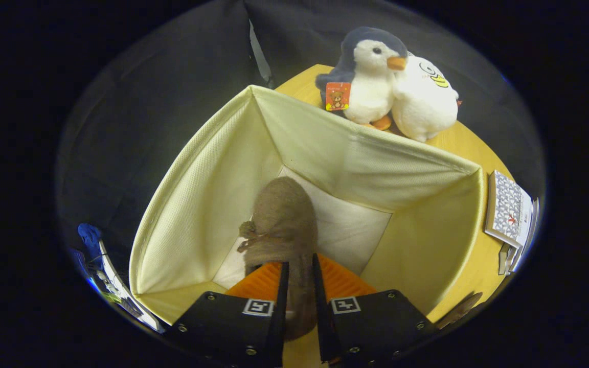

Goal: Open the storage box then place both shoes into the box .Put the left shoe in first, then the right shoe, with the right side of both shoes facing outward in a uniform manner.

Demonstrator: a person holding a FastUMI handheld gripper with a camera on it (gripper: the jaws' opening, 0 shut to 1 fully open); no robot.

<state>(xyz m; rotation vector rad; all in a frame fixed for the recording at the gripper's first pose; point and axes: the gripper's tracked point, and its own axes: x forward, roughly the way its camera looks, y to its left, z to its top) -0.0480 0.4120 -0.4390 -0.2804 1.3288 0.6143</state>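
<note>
An open cream fabric storage box [207,168] stands on the wooden table, and I look down into it. A brown fuzzy shoe [284,214] with a small bow on its side hangs inside the box, toe pointing down toward the pale box floor [350,225]. My gripper [299,271] is shut on the shoe's heel end, one finger on each side of it. The shoe sits nearer the box's left wall. A sliver of another brown thing [460,306] lies on the table outside the box's right wall; I cannot tell what it is.
A plush penguin [371,76] and a white plush toy [425,102] sit on the round wooden table [468,138] just behind the box's far wall. A patterned booklet stack [512,214] lies on the table to the right of the box.
</note>
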